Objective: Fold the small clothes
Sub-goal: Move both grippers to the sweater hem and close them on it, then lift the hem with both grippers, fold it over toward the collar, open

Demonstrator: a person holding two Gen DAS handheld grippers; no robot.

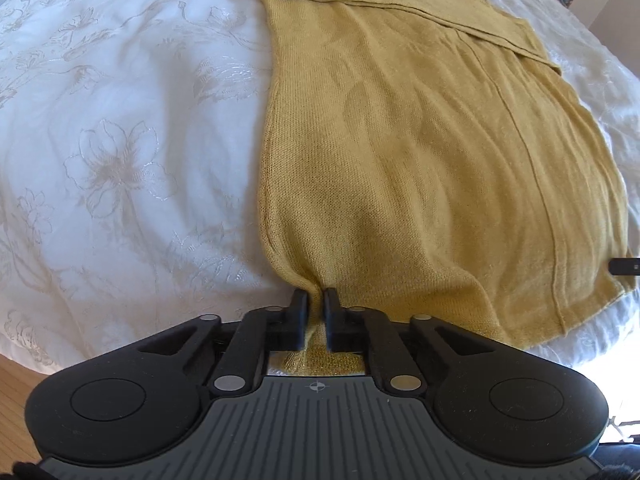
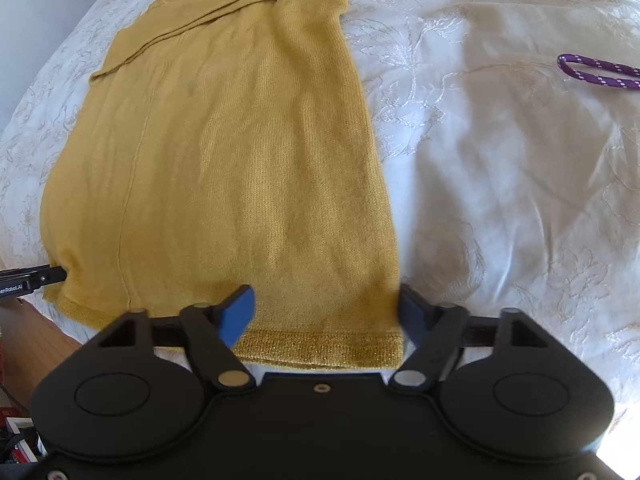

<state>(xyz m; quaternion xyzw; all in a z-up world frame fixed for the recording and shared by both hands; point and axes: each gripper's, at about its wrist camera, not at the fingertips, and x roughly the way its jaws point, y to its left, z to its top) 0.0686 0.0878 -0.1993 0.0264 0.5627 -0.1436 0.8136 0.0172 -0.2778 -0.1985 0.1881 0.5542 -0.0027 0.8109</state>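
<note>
The white bed cover embroidered with pale flowers [image 1: 120,140] runs past every edge of both views, so its full extent cannot be judged; strong glare washes out its lower right corner in both. The mustard-yellow knitted garment [image 1: 420,152] lies flat on it, filling the centre and right of the left wrist view and the centre and left of the right wrist view. Its far end is cut off at the top of both frames, and a folded-over band crosses the upper part. The knit is fine and ribbed, with a glittery gold hem along the near edge.

The left gripper [image 1: 317,312], black plastic, has its fingers together, clamped on a bunched pinch of the garment's near left hem at lower centre. The right gripper [image 2: 326,312], with blue-faced fingers [image 2: 240,312], stands apart astride the near right hem corner; the cloth lies between them, not pressed. Its tip shows only as a dark sliver at the right edge of the left view.

A purple braided cord with white flecks [image 2: 596,72] lies at upper right, partly cut off.
</note>
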